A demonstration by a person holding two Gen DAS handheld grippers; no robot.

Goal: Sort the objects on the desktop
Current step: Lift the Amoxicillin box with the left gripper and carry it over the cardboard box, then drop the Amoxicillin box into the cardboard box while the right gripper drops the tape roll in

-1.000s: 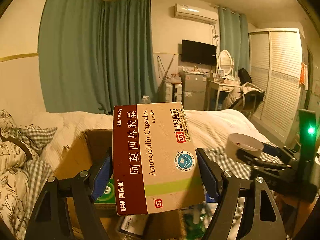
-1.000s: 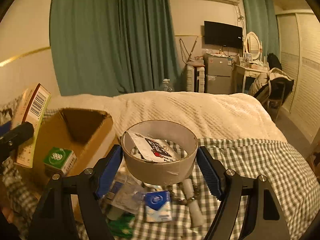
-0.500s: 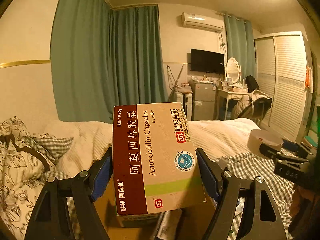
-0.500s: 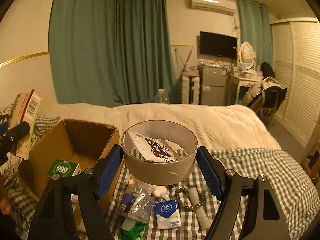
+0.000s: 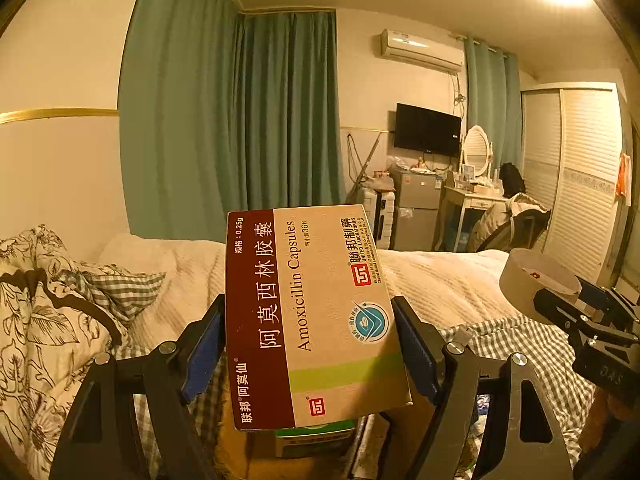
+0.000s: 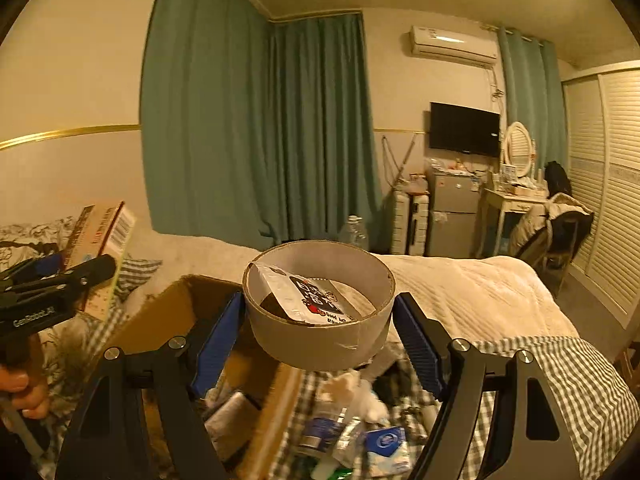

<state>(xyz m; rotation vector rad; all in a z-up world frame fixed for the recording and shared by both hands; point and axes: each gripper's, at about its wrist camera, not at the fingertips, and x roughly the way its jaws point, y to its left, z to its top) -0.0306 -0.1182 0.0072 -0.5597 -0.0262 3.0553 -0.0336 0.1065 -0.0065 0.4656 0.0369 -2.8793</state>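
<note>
Between blue ribbed pads (image 6: 218,336), a smooth cardboard ring (image 6: 320,326); flat glossy carton (image 5: 310,320).

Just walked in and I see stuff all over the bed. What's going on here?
A person is sorting clutter with two handheld grippers. The left gripper holds a medicine box between its fingers; the right gripper holds a cardboard ring. Both are lifted above an open cardboard box on the bed, with small items loose on the checked blanket.
</note>
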